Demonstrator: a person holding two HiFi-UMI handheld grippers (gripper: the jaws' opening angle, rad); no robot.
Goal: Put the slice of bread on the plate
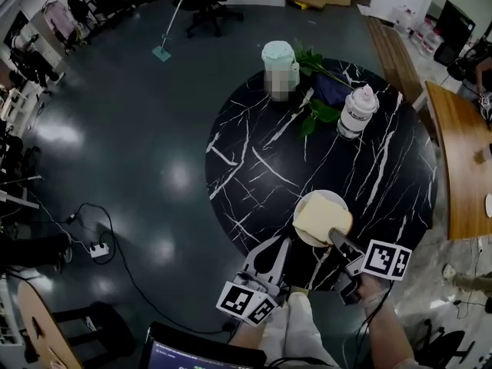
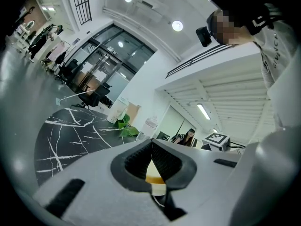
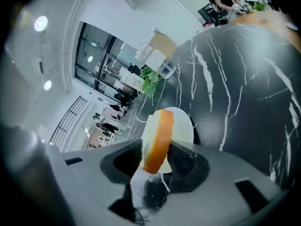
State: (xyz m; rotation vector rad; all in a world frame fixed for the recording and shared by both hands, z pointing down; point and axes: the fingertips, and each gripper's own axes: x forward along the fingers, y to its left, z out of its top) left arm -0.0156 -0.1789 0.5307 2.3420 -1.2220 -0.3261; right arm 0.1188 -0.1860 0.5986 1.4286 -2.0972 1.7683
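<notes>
**Head view.** A round black marble table [image 1: 254, 167] is filling the frame, and a white plate [image 1: 298, 229] is sitting close to its near edge. The slice of bread [image 1: 321, 217] is lying over the plate and covering most of it. The right gripper [image 1: 338, 241] is reaching in from the near side, with its tips at the slice's near edge. The left gripper [image 1: 280, 248] is hanging near the plate's left and touching nothing. A pale jug [image 1: 277, 60], a bottle [image 1: 357, 110] and some green leaves [image 1: 315, 114] are standing well apart at the far side.

**Left gripper view.** The jaws are meeting at the tips with nothing between them. A sliver of the slice is showing beyond, through the gap.

**Right gripper view.** The slice is showing edge-on between the jaws, orange crust toward the camera, with the plate directly behind. The jaws are standing at a middling width. The slice is leaning on one pad, and the other pad seems to be standing just clear of it, though the wide-angle warp is making that contact hard to read.

**Progress.** The placing is looking all but done, since the bread is resting over the plate. What is remaining is drawing the right gripper back without dragging the slice off.
</notes>
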